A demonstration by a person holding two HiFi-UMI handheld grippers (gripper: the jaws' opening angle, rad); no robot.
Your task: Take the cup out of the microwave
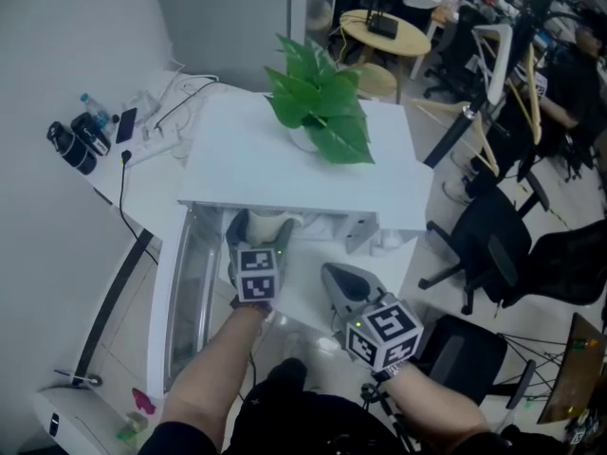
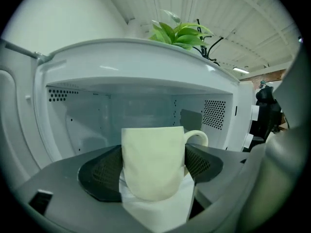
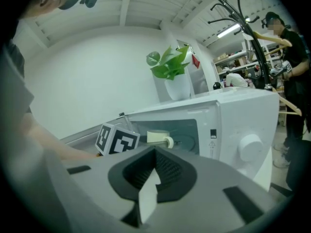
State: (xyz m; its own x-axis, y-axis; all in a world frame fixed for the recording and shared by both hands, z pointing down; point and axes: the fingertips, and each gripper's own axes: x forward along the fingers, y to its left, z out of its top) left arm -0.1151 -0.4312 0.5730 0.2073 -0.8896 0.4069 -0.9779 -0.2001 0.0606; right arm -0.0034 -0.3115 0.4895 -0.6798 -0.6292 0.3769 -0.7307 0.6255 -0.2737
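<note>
The cream cup (image 2: 153, 161) sits squeezed between the black pads of my left gripper (image 2: 153, 171), which is shut on it, with the handle (image 2: 197, 137) pointing right. Behind it gapes the lit cavity of the white microwave (image 2: 146, 57). From the head view the cup (image 1: 270, 227) is at the cavity's mouth, just under the microwave's (image 1: 285, 159) top front edge, held by the left gripper (image 1: 258, 245). My right gripper (image 1: 343, 287) hangs lower right of the opening, shut on nothing. In the right gripper view its pads (image 3: 167, 171) meet, and the cup (image 3: 158, 138) shows beyond them.
The microwave door (image 1: 185, 292) stands swung open to the left. A potted green plant (image 1: 322, 107) rests on the microwave's top. Control knob (image 3: 250, 147) is on the right panel. Cables and small items (image 1: 142, 126) lie on the left counter. Black office chairs (image 1: 493, 245) stand at the right.
</note>
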